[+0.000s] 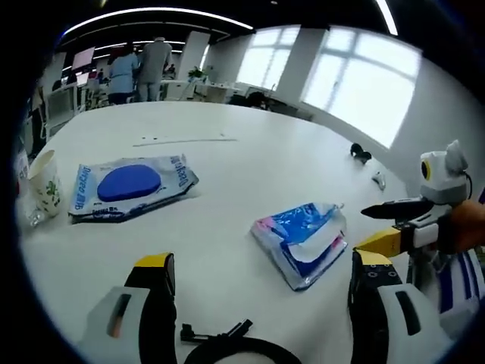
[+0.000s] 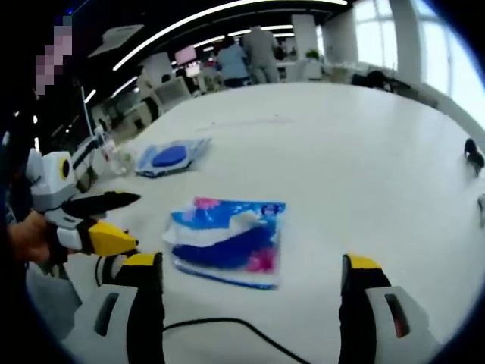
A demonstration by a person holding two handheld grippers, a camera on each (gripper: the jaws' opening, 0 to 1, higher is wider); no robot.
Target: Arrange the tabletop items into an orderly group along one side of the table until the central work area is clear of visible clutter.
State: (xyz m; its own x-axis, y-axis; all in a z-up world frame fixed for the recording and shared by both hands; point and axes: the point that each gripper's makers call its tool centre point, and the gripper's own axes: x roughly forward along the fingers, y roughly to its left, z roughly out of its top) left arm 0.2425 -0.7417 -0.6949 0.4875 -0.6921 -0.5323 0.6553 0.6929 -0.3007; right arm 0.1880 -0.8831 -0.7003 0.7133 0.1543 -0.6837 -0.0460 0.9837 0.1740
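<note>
Now both claws are spread and hold nothing: the left gripper point(image 1: 258, 277) and right gripper point(image 2: 250, 277) both face the tissue pack point(image 1: 301, 241) at frame centre. The wipes pack point(image 1: 130, 186) lies mid-left beside a cup point(image 1: 44, 182), so I judge no item is yet gripped, and the next move calls for closing on the tissue pack and carrying it toward them.

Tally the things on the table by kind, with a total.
Wipes packs: 2 — blue-lidded, opened
Paper cup: 1
Small dark object: 1
Small pale object: 1
Total: 5
</note>
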